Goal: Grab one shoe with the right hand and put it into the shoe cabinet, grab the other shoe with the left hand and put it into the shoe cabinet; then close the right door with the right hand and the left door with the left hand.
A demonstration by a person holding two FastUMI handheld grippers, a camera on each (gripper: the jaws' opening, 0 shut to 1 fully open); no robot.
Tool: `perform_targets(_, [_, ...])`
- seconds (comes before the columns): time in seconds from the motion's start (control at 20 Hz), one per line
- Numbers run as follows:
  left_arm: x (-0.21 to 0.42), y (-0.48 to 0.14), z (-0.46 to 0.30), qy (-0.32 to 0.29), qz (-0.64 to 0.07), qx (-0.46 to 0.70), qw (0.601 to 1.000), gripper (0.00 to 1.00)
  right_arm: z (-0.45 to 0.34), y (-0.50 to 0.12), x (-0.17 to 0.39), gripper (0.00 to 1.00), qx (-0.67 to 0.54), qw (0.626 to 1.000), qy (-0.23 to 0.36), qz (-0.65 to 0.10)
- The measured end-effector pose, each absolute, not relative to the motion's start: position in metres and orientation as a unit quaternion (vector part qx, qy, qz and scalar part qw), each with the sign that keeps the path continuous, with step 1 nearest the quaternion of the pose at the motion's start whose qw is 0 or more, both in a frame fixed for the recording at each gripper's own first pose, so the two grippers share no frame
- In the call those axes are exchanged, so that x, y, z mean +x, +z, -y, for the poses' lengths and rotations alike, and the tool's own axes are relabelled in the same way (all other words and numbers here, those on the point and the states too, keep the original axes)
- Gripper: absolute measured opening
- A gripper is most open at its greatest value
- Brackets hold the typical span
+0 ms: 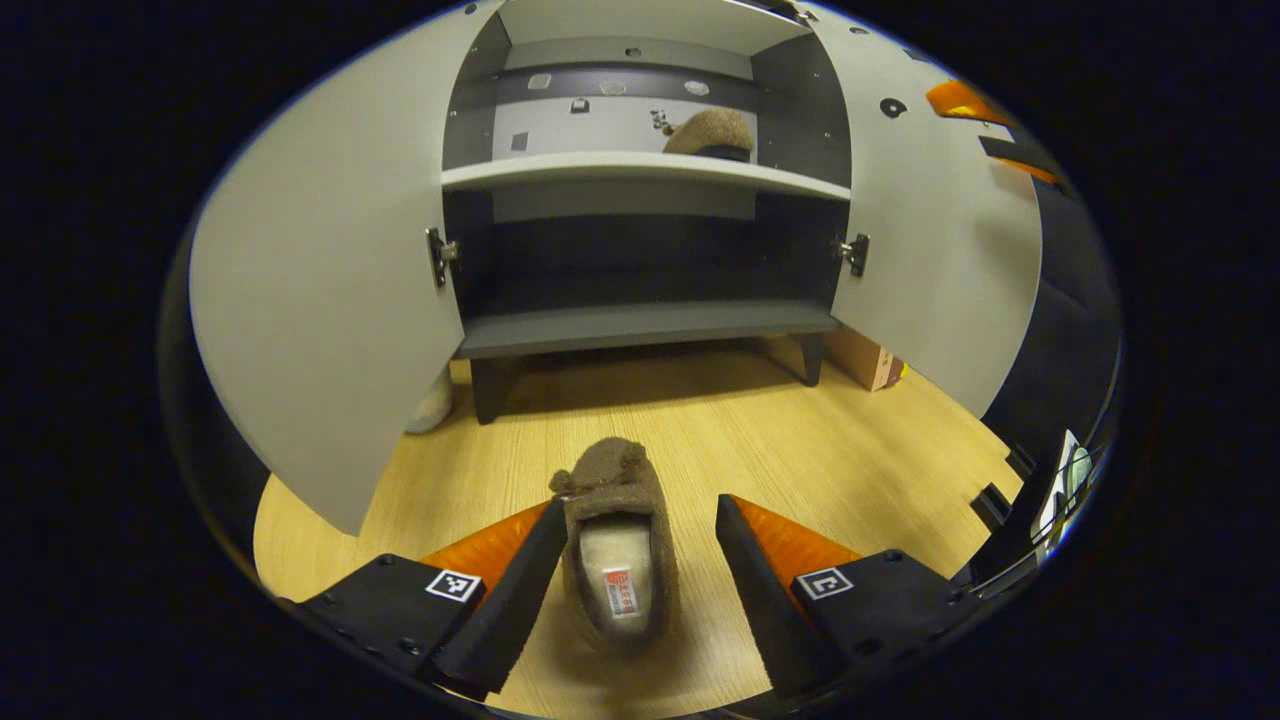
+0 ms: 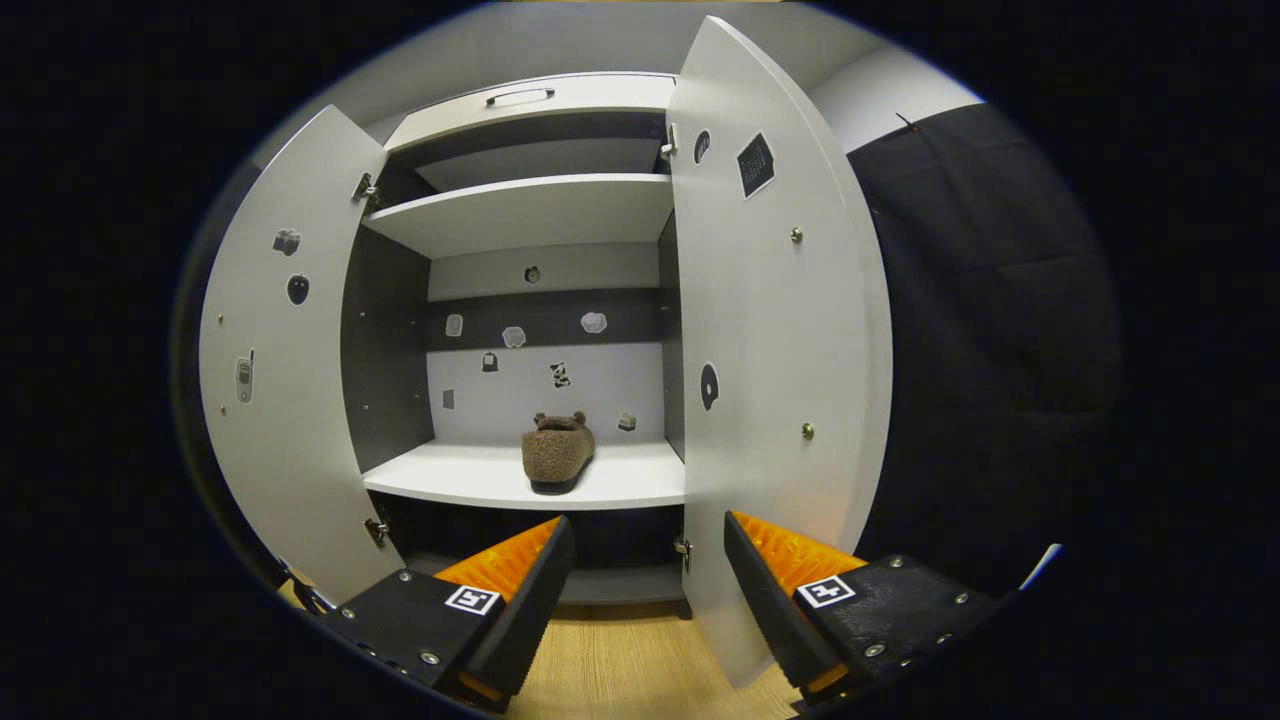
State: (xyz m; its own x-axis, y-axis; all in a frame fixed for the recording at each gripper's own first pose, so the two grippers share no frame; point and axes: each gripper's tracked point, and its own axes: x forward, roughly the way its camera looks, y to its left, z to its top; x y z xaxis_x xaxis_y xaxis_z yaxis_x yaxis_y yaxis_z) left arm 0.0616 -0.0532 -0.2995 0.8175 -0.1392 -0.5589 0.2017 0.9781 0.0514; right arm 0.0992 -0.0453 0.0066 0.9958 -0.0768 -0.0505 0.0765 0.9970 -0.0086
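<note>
Step in hand: 1 brown fuzzy slipper [image 2: 558, 452] already stands on the white middle shelf [image 2: 470, 480] of the white shoe cabinet [image 1: 640, 170]; by my reading the left hand's pickup of the other shoe is the move now due.

Second shoe: a brown fuzzy slipper with a pale fleece lining [image 1: 618, 535] lies on the light wooden floor [image 1: 860, 450] in front of the cabinet, seen in the left gripper view.

Key relation: this slipper sits between the 2 fingers of the left gripper [image 1: 640, 570], nearer its left finger, perhaps touching it, with a clear gap to the other.

Long axis: it runs straight ahead along the fingers, toe toward the cabinet, heel opening toward the camera, so a squeeze would bear on the 2 long sides.

Left jaws: apart, straddling the slipper, not pressing on it from both sides.

Right jaws: apart and holding nothing; the right gripper [image 2: 645, 590] is raised before the cabinet, facing the middle shelf and the inner face of the open right door [image 2: 770, 340].

Nearer hand: the left, plainly; the floor slipper is within its jaws, well apart from the right gripper's outlook.

Way to the shelf: from the floor the slipper must go up and forward; the shelf part left of the stored slipper looks free.

Doors: the open left door [image 1: 320, 290] and the right door both stand swung wide, so closing is not yet begun.

Risk: soft pile may slip if the grip lands only on the heel rim.
</note>
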Motion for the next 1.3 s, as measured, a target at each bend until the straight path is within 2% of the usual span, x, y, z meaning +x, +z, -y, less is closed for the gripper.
perform_targets(0.4, [0.062,-0.358,0.061,-0.095,-0.365,0.049,0.925,0.99,0.050,-0.011,0.098,0.92,0.019,0.998,-0.036,-0.055])
perform_targets(0.5, [0.065,-0.365,0.062,-0.098,-0.373,0.051,0.921,0.83,0.049,-0.013,0.098,0.92,0.022,0.997,-0.033,-0.058])
perform_targets(0.55, [0.066,-0.370,0.063,-0.097,-0.380,0.049,0.918,0.72,0.048,-0.013,0.098,0.92,0.023,0.998,-0.032,-0.058])
perform_targets(0.6, [0.066,-0.374,0.063,-0.095,-0.388,0.041,0.916,0.68,0.048,-0.013,0.097,0.92,0.023,0.998,-0.032,-0.058])
perform_targets(0.7, [0.069,-0.378,0.058,-0.088,-0.399,0.045,0.912,0.54,0.047,-0.013,0.097,0.92,0.020,0.998,-0.029,-0.059])
perform_targets(0.8, [0.068,-0.379,0.059,-0.095,-0.405,0.040,0.908,0.31,0.046,-0.012,0.097,0.92,0.013,0.998,-0.027,-0.056])
perform_targets(0.85, [0.068,-0.380,0.059,-0.092,-0.411,0.037,0.906,0.17,0.045,-0.011,0.097,0.92,0.011,0.998,-0.027,-0.055])
perform_targets(1.05, [0.063,-0.369,0.051,-0.083,-0.433,0.072,0.895,0.07,0.040,-0.009,0.095,0.92,0.008,0.998,-0.017,-0.053])
perform_targets(1.3, [0.073,-0.294,0.068,-0.109,-0.409,0.053,0.904,0.07,0.036,-0.009,0.095,0.92,0.007,0.999,-0.008,-0.050])
